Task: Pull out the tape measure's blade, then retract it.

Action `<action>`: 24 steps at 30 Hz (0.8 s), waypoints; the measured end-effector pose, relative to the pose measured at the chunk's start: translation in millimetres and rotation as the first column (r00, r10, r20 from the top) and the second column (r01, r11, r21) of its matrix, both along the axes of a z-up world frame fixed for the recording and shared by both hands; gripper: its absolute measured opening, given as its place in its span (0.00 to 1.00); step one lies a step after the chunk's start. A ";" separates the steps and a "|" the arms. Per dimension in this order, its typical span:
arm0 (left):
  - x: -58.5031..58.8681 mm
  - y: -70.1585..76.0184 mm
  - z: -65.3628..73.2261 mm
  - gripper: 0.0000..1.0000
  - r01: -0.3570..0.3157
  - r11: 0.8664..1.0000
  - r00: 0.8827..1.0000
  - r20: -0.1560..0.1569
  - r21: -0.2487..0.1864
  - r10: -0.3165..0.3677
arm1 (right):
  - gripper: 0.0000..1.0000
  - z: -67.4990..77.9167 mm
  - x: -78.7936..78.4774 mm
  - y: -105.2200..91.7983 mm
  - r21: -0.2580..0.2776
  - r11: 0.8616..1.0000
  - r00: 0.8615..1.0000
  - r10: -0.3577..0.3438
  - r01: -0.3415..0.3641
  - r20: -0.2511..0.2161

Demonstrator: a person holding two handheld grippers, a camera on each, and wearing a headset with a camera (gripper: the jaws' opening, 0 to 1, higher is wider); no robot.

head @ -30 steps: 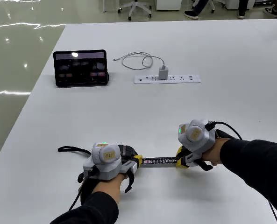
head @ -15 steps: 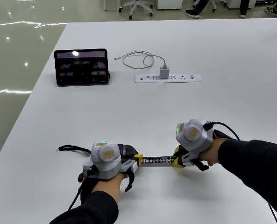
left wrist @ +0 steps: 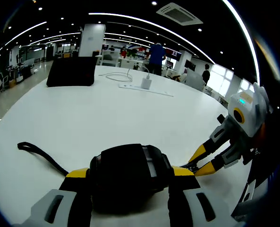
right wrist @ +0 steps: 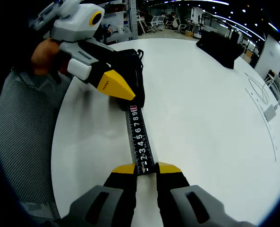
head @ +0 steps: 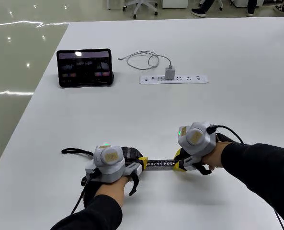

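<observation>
The black tape measure (left wrist: 130, 172) sits on the white table (head: 180, 110), clamped between the yellow-tipped fingers of my left gripper (left wrist: 130, 171), which is shut on its case (head: 130, 156). A short length of white numbered blade (right wrist: 140, 137) runs out from the case (right wrist: 128, 71) to my right gripper (right wrist: 144, 168), whose yellow tips are shut on the blade's end. In the head view the blade (head: 158, 164) spans the gap between the left gripper (head: 141, 163) and the right gripper (head: 176, 165). A black wrist strap (head: 75, 152) trails left from the case.
A dark tablet (head: 85, 67) stands at the far left of the table. A white power strip (head: 174, 79) with a plugged charger and a coiled white cable (head: 142, 59) lies behind. Office chairs and people's legs show beyond the far edge.
My right gripper has moved left toward the case with the blade end in it, so the exposed blade is shorter. The left gripper and case have stayed put.
</observation>
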State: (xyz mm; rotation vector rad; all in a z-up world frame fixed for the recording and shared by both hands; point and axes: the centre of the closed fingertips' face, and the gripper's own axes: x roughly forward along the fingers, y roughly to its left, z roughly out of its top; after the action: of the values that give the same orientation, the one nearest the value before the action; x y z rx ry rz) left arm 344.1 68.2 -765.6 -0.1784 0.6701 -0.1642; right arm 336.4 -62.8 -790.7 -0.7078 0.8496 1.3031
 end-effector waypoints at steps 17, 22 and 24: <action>0.0 -0.3 0.2 0.61 -0.002 1.000 1.000 -0.006 -0.008 0.001 | 0.11 -4.1 -1.2 17.9 0.016 1.000 1.000 0.014 -0.014 0.011; 0.1 -0.3 0.0 0.61 0.001 1.000 1.000 -0.007 -0.008 -0.001 | 0.11 -3.3 -2.1 23.8 0.030 0.999 0.999 0.043 -0.043 0.019; 0.0 -0.2 0.0 0.61 0.000 1.000 1.000 -0.008 -0.009 0.000 | 0.11 -3.6 -1.4 25.1 0.045 0.998 0.999 0.033 -0.033 0.009</action>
State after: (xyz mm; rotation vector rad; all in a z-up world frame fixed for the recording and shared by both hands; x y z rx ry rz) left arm 344.1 68.0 -765.6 -0.1872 0.6775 -0.1668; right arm 334.9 -37.7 -794.3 -0.6939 0.8021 1.3441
